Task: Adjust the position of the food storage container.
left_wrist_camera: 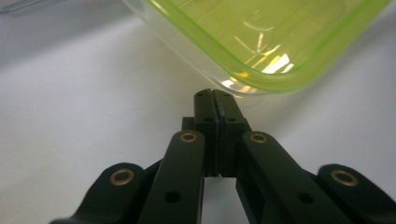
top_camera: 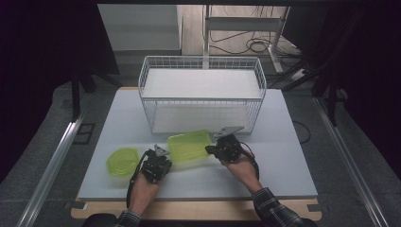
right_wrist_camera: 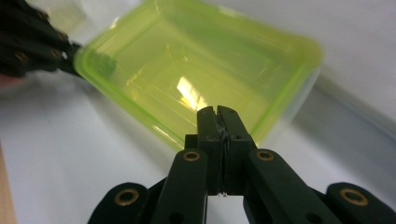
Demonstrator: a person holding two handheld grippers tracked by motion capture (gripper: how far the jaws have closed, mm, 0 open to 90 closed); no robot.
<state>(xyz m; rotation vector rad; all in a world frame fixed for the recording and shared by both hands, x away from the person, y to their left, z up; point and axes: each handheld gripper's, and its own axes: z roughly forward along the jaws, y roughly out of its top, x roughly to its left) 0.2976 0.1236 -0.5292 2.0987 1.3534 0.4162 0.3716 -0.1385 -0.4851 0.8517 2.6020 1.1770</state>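
Two grippers: left gripper (top_camera: 161,156) and right gripper (top_camera: 213,148) gripped opposite rims of the green container (top_camera: 188,145), to lift it level.
Lid (top_camera: 122,161): lay near the tabletop's (top_camera: 283,161) front-left corner, apart.

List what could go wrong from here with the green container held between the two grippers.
1. The right gripper pinches only a thin edge of the green container; it may slip out.
2. The left gripper is shut with its tips just at the container's rim, gripping nothing, so that end looks poorly supported and could drop.
3. The wire basket stands close behind; a lift could knock the container against it.
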